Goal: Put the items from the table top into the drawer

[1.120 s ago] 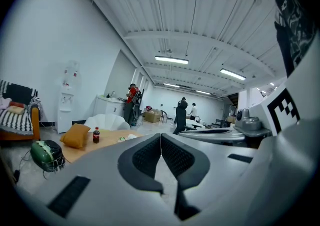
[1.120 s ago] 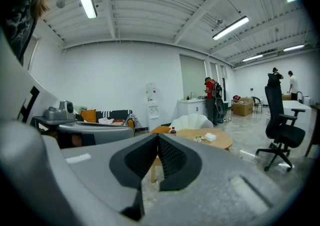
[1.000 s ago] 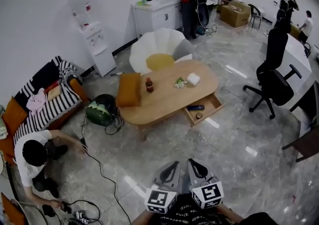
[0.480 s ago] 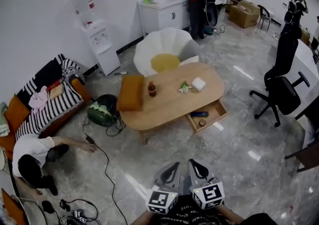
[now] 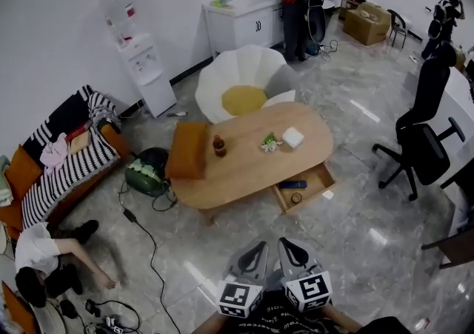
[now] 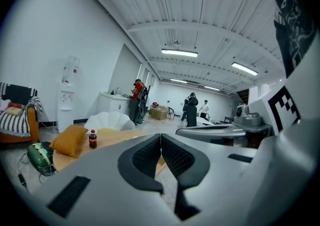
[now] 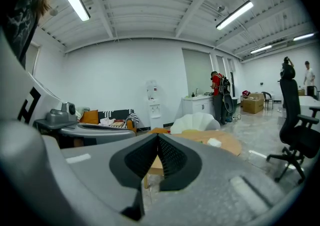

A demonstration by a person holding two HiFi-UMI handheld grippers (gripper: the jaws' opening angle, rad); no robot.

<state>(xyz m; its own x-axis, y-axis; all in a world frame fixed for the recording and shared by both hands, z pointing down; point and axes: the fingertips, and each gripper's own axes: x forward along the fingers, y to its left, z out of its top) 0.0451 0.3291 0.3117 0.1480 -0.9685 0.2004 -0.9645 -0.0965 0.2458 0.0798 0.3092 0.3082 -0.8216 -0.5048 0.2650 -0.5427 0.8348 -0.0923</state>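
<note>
Carries the left gripper (image 5: 257, 245) and the right gripper (image 5: 287, 243) side by side, close to the body, pointing ahead and slightly down. Holds both pairs of jaws pressed together with nothing between: no reason to spread them with nothing in reach.

Faces the wooden table (image 5: 237, 166), well ahead of both grippers and well apart from them. Finds three loose items on its top:
- a small dark bottle (image 5: 219, 146), ahead and a little left of the left gripper
- a green-and-white bundle (image 5: 269, 143), roughly straight ahead
- a white packet (image 5: 292, 137) just beside the bundle, ahead of the right gripper

Notes an orange cushion (image 5: 187, 149) at the table's left end, likely too bulky to count.

Finds the drawer (image 5: 317, 179) pulled out on the near side, ahead and right of the right gripper. Already holds a dark flat thing (image 5: 292, 184) and a small round thing (image 5: 296, 197). Stands open, presumably, to take the rest without sparing a gripper for the front panel.

Looks like an approach step, with most of the task not yet done.
</note>
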